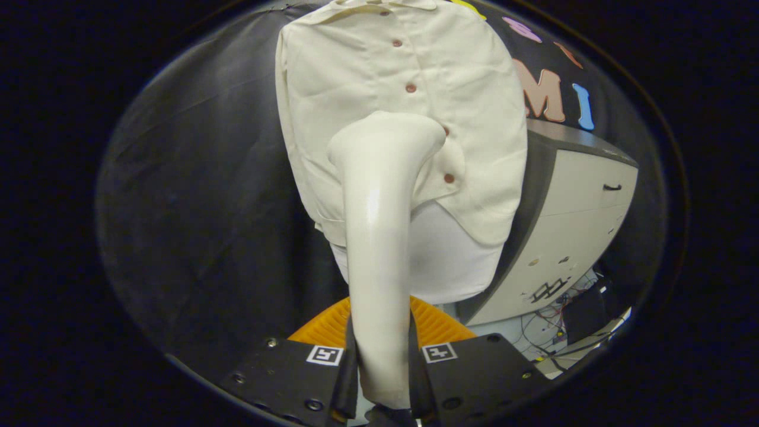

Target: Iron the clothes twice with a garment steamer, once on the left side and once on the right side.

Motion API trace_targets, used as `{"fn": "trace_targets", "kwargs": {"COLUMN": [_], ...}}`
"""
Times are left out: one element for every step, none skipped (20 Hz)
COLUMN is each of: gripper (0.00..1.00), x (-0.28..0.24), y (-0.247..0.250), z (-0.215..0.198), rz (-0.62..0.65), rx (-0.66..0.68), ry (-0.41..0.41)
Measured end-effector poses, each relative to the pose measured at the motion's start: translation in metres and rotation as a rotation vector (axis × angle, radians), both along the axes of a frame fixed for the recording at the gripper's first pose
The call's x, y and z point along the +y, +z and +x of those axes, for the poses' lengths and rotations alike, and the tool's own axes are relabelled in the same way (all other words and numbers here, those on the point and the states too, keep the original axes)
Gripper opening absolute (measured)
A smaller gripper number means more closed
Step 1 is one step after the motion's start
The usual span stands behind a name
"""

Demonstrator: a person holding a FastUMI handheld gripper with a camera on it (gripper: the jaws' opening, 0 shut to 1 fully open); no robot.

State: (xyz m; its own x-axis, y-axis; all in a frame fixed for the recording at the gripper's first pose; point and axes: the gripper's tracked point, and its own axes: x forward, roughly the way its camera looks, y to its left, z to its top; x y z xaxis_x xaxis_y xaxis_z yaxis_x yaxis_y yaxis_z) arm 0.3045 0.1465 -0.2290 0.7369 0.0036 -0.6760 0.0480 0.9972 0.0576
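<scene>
Between the pinching fingers [379, 362], steamer [379, 237] head against shirt [403, 118] front, hem edge just below.

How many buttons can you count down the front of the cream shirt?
5 buttons on the shirt: one near the collar, then, one beside the steamer head, one lowest. The steamer may hide others.

Cream steamer [379, 237] upright, head against hanging cream shirt [403, 77] – buttoned.
</scene>
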Motion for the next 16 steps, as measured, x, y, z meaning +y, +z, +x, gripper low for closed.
{"fn": "trace_targets", "kwargs": {"gripper": [0.34, 0.34, 0.34, 0.34, 0.34, 0.34, 0.34, 0.34, 0.34, 0.34, 0.34, 0.34, 0.34, 0.34, 0.34, 0.34], "x": [-0.006, -0.014, -0.022, -0.031, -0.037, -0.044, -0.05, -0.056, -0.059, -0.064, -0.069, -0.073, -0.077, -0.082, -0.085, -0.089], "y": [0.016, 0.033, 0.049, 0.065, 0.079, 0.092, 0.104, 0.115, 0.126, 0.136, 0.145, 0.155, 0.165, 0.175, 0.184, 0.191], "z": [-0.005, -0.01, -0.014, -0.018, -0.02, -0.023, -0.027, -0.028, -0.026, -0.023, -0.018, -0.012, -0.005, 0.002, 0.013, 0.026], "rz": [-0.01, -0.018, -0.025, -0.03, -0.035, -0.046, -0.058, -0.064, -0.063, -0.062, -0.063, -0.06, -0.054, -0.05, -0.046, -0.042], "rx": [-0.02, -0.043, -0.064, -0.085, -0.108, -0.126, -0.141, -0.157, -0.176, -0.196, -0.216, -0.236, -0.255, -0.277, -0.297, -0.314], "ry": [-0.004, -0.011, -0.02, -0.029, -0.038, -0.038, -0.036, -0.037, -0.039, -0.042, -0.045, -0.048, -0.052, -0.053, -0.051, -0.047]}}
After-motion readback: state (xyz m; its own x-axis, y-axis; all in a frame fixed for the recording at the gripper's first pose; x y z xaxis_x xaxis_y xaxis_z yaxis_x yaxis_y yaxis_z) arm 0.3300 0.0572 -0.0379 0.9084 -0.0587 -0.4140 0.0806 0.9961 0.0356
